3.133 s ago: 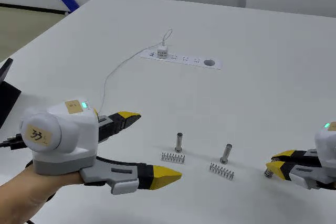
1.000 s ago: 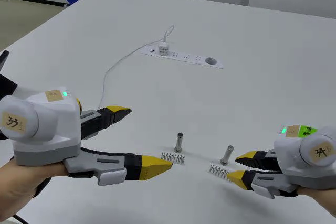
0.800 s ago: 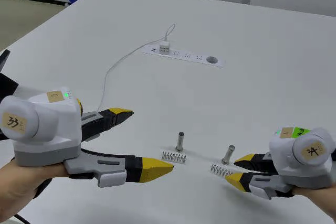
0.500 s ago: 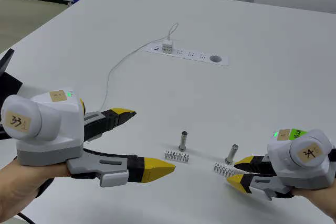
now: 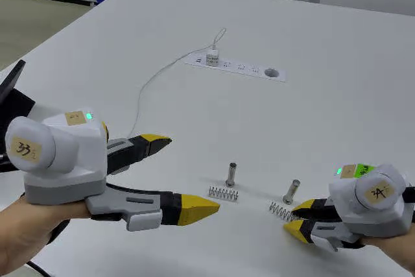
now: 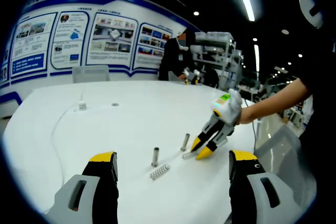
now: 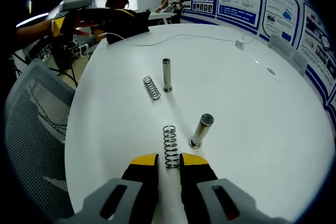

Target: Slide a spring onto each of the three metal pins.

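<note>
**Now, the right tool closes in on a spring while the left waits wide**

Starting on the left: the left tool (image 5: pixel 193 173) hovers above the desk (image 5: pixel 324 95) with its jaws spread wide and nothing between them. My read is that it is parked in reserve, ready to steady a pin once a spring comes up.

Just beyond its lower jaw tip lies the first spring (image 5: pixel 223 192), flat on the desk. The first pin (image 5: pixel 231 174) stands upright just behind that spring, bare. Each spring lies beside its pin, which looks like a deliberate pairing to keep the carry short.

Moving right, the second pin (image 5: pixel 292 191) stands tilted a little, also bare, just ahead of the right tool (image 5: pixel 292 220) and slightly to its right in the right gripper view. The second spring (image 7: pixel 170 145) lies along that tool's own line, its near end tucked between the yellow jaw tips. The jaws are drawn in to a slim gap, and slivers of desk show on both sides of the coil. I'd say it is straddled but not yet pinched. Taking it by the end makes sense, since that leaves the far end free to meet the pin.

No spring is on a pin so far.
</note>
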The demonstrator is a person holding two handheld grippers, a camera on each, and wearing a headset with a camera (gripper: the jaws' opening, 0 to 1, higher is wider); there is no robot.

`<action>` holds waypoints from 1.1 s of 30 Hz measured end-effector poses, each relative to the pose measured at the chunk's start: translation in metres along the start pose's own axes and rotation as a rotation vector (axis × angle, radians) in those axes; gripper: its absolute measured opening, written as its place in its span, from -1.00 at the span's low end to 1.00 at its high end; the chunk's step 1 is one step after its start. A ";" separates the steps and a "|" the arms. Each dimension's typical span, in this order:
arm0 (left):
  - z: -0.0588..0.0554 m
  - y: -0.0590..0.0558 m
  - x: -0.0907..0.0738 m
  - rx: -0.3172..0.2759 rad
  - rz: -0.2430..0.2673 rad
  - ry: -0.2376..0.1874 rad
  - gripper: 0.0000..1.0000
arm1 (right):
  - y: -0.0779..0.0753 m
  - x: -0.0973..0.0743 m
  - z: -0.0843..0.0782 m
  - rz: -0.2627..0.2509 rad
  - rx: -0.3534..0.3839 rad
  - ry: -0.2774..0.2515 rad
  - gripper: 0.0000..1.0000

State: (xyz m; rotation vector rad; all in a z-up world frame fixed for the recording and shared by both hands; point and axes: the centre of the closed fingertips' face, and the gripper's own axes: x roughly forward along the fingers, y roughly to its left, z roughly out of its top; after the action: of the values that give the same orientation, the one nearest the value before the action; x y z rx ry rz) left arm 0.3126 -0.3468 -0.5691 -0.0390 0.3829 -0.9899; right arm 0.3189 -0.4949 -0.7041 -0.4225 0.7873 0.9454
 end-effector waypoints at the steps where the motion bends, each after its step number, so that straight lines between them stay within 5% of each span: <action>1: 0.000 0.000 -0.001 0.001 0.001 0.001 0.78 | 0.000 -0.001 0.000 0.003 0.003 -0.002 -0.68; 16: -0.002 -0.005 0.001 0.024 -0.008 0.022 0.76 | 0.003 0.000 0.001 0.004 0.062 0.010 -0.79; 24: 0.001 -0.010 0.004 0.043 -0.028 0.032 0.74 | 0.003 -0.016 0.009 -0.011 0.034 -0.010 -0.79; 33: -0.001 -0.028 0.015 0.079 -0.077 0.054 0.71 | 0.009 -0.042 0.020 -0.029 -0.008 -0.040 -0.79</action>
State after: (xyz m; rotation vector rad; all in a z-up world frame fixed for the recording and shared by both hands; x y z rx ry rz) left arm 0.2967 -0.3747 -0.5687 0.0442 0.3935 -1.0834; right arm 0.3054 -0.5008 -0.6590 -0.4195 0.7396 0.9277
